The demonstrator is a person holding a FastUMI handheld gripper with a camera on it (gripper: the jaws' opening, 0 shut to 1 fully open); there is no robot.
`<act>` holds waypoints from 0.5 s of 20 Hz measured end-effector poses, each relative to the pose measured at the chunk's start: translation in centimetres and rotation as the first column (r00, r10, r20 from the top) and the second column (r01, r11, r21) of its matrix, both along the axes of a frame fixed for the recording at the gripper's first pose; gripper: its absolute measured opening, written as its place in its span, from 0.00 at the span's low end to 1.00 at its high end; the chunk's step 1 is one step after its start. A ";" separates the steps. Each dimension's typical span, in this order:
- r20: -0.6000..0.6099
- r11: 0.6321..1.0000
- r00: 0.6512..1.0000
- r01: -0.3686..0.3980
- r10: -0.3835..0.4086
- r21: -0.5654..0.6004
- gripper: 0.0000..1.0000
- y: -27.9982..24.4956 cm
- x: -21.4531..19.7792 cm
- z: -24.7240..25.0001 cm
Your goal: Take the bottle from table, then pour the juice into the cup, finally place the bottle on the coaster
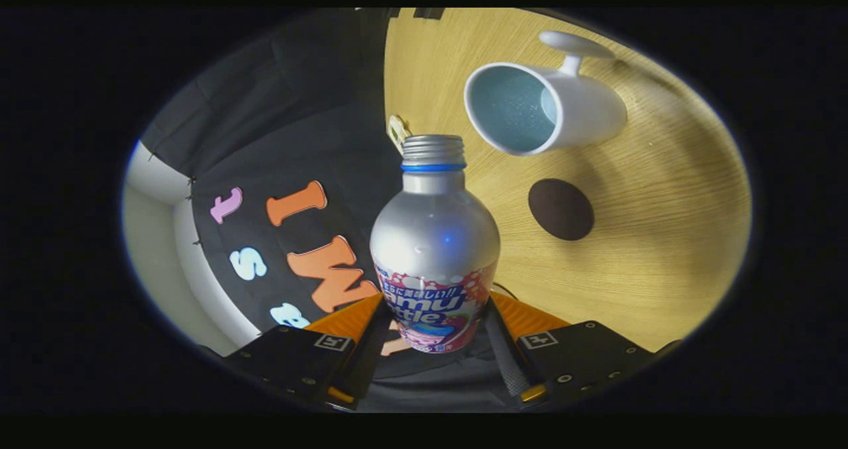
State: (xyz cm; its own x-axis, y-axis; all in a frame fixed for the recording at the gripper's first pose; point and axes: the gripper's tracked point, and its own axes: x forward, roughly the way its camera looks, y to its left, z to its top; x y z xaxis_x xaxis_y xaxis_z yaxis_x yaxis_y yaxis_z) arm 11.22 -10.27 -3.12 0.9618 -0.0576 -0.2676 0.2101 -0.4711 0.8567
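Item: bottle (434, 244), smooth metal, uncapped, likely slippery and dentable. You are holding it with the jaws of the gripper (434, 343) clamped on its labelled lower body, tilting it toward the cup (583, 114); coaster (560, 208) is lying beside the cup on the table (662, 237).

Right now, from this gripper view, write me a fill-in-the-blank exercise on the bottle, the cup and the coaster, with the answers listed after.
1. The gripper is shut on the silver ____, one finger on each side of its label.
2. The bottle has no ____ on its threaded neck.
3. The white cup has a pale ____ inside.
4. The dark round coaster lies on the wooden table with ____ on it.

Answers: bottle; cap; blue; nothing
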 end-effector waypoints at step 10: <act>0.019 0.999 1.000 0.024 -0.025 0.041 0.77 -0.4 0.5 0.4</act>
